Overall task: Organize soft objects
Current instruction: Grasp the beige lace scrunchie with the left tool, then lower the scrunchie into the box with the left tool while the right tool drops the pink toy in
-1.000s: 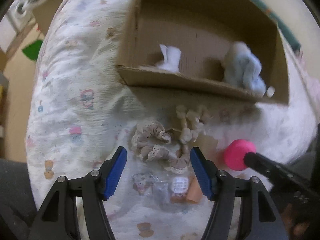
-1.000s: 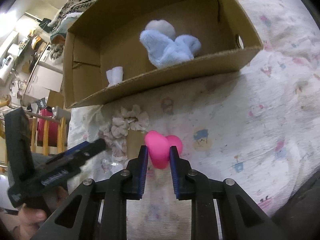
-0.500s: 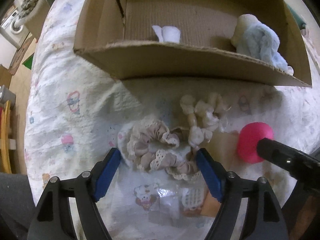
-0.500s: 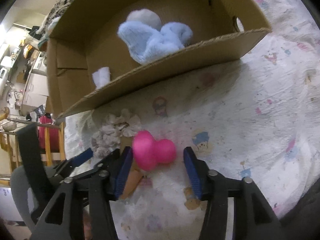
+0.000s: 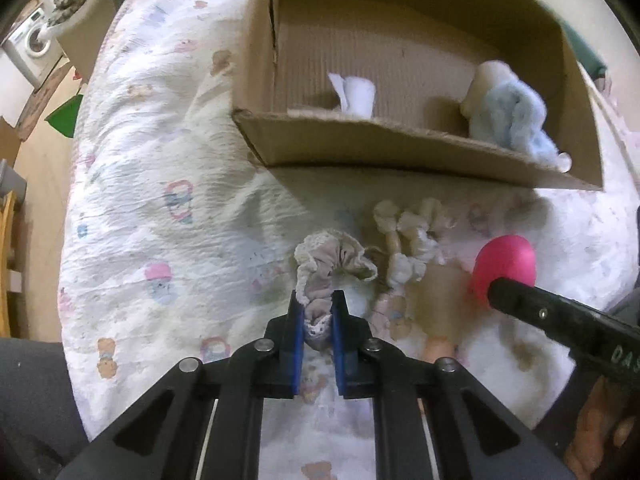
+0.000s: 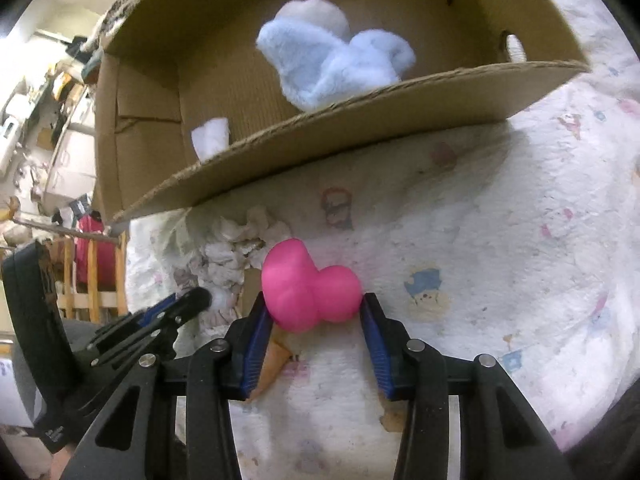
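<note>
My left gripper (image 5: 318, 304) is shut on a beige lace scrunchie (image 5: 332, 260), whose frilled end bunches up beyond the fingertips. A cream scrunchie (image 5: 408, 240) lies just to its right on the quilt. In the right wrist view a pink rounded soft toy (image 6: 312, 288) sits between the blue pads of my right gripper (image 6: 314, 304). Those jaws are closing and both pads touch the toy's sides. The open cardboard box (image 5: 400, 148) behind holds a pale blue plush (image 5: 508, 120) and a small white cloth (image 5: 358, 96).
Everything rests on a white printed quilt (image 5: 180, 160). An orange piece (image 6: 276, 360) and small packets lie under the grippers. The two grippers stand close together, the left one (image 6: 180, 308) beside the right. Wooden furniture and floor show at the left edge.
The left jaws, wide open around the lace scrunchie, have closed on it. The right gripper let go its narrow pinch on the pink toy, opened, and now spans the toy's wider side.
</note>
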`<action>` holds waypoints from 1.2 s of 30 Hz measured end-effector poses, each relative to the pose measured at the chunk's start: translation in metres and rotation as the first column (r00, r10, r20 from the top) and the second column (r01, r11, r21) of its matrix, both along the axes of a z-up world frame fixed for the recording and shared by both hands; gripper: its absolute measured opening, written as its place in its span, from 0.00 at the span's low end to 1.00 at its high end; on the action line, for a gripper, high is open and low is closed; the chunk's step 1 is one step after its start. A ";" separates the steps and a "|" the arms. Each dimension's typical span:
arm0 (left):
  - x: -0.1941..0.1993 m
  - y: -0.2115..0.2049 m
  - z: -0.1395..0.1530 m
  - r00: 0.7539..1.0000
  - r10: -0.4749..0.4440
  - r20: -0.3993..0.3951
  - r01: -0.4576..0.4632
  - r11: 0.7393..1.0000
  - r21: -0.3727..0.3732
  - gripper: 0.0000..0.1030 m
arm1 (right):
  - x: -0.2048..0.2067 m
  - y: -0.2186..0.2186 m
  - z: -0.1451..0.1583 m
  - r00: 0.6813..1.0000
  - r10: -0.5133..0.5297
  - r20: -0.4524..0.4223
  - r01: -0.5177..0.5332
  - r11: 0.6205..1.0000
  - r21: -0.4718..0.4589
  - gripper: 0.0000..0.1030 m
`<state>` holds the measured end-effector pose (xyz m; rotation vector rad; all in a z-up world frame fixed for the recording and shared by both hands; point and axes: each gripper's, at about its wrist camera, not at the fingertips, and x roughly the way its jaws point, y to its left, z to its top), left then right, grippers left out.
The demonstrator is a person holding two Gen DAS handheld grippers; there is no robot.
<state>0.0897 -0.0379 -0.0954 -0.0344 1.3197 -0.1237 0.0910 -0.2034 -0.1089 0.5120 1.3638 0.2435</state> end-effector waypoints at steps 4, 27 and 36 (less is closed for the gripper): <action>-0.017 0.017 0.024 0.999 0.019 0.043 -0.018 0.999 -0.027 0.11 | -0.006 -0.008 0.015 0.999 -0.012 0.050 0.010 1.000 0.028 0.45; -0.029 0.043 0.150 0.922 0.089 0.377 -0.051 0.993 -0.110 0.10 | -0.029 -0.044 0.117 0.939 -0.073 0.335 0.048 0.995 0.085 0.45; 0.002 0.029 0.159 0.918 0.046 0.394 -0.017 0.997 -0.076 0.10 | 0.001 -0.070 0.130 0.923 -0.095 0.373 0.090 0.995 0.031 0.45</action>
